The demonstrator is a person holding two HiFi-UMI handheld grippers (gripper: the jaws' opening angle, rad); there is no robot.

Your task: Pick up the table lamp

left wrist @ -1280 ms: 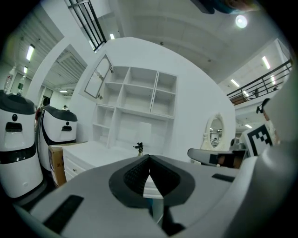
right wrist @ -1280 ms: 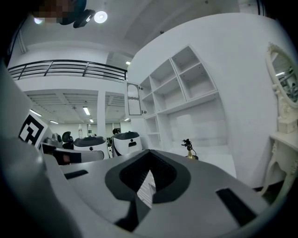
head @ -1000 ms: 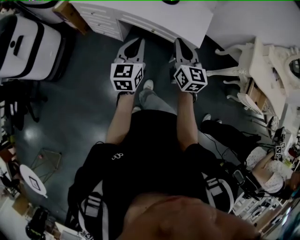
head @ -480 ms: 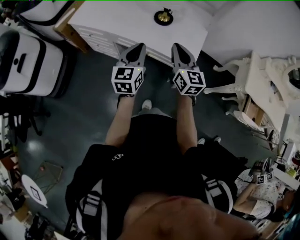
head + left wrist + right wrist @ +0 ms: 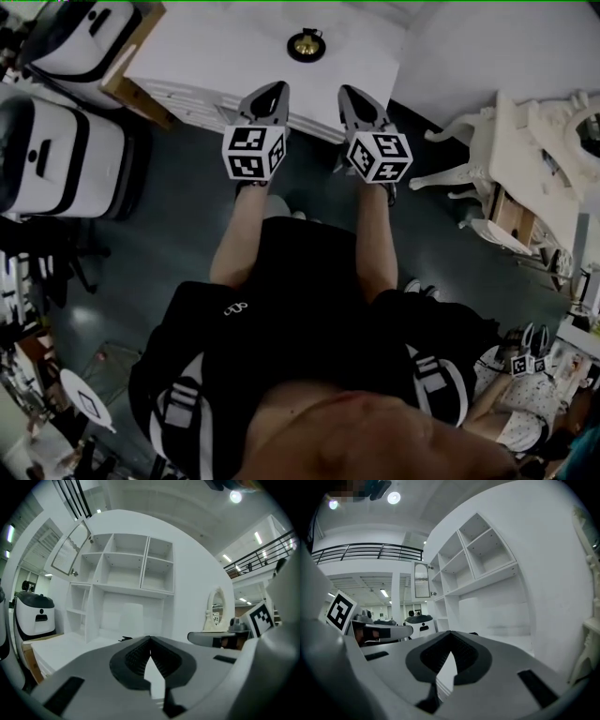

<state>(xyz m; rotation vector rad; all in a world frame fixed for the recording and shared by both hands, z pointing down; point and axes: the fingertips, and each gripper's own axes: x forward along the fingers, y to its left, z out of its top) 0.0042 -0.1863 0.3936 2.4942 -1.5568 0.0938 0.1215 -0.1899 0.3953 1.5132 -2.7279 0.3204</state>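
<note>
Open desktop (image 5: pixel 216 56) around lamp (image 5: pixel 306 44); shelving (image 5: pixel 124 569) behind

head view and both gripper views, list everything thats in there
desk: one, white, top of the head view
table lamp: one, black with a brass centre, on the desk
machines: two, white and black, left of the desk
dressing table: one, white, ornate, at the right
shelf unit: one, white, above the desk
floor: dark grey
left gripper: grey, shut, empty, over the desk's near edge
right gripper: grey, shut, empty, beside the left
</note>
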